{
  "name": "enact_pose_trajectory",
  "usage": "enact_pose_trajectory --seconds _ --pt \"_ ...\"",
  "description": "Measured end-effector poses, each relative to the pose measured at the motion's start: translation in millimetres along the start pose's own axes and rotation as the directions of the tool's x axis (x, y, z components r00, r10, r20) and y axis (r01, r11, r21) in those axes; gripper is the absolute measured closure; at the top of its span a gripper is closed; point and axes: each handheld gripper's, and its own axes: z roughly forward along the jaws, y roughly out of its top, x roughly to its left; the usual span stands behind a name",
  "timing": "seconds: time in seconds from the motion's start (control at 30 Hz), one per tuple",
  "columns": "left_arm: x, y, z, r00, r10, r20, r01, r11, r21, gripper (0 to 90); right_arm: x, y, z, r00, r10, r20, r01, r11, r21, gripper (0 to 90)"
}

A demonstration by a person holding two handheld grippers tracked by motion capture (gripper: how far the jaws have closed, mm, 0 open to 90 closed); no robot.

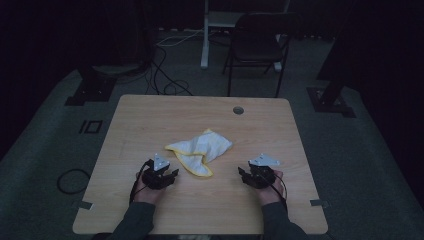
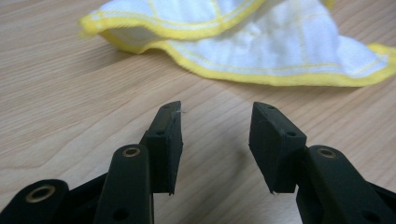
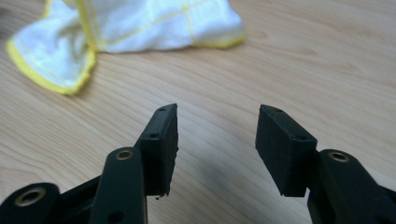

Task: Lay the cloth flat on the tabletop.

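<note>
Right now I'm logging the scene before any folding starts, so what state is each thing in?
Cloth: white with yellow hem, crumpled and partly folded over itself, lying loose on the table, touched by neither gripper.
Left gripper: open, nothing between its jaws, short of the cloth's edge.
Right gripper: open, nothing between its jaws, apart from the cloth.
Table: wooden top, bare around the cloth.
Chair: upright on the floor beyond the table, unoccupied.

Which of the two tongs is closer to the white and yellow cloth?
The left tongs: the cloth lies just past their tips, while the right tongs have a wider stretch of bare table between.
</note>
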Motion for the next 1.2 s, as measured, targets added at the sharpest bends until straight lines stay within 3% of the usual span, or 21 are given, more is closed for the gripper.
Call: enact_pose_trajectory --seconds 0.63,1.0,1.2 --pt "-18.1 8.3 -6.9 0.9982 0.052 0.028 -0.052 0.9983 -0.028 54.3 22.6 29.2 13.7 0.9957 -0.072 -0.057 0.071 0.997 -0.021 54.3" --pt "-33.4 12.7 -4.4 0.9926 0.086 0.085 -0.083 0.9958 -0.038 58.0 34.4 37.0 27.6 0.9907 -0.078 -0.111 0.075 0.997 -0.036 61.1" --pt "-41.3 16.0 -2.8 0.9885 0.105 0.109 -0.100 0.9937 -0.049 59.7 39.3 44.5 31.3 0.9884 -0.097 -0.117 0.093 0.995 -0.044 62.1"
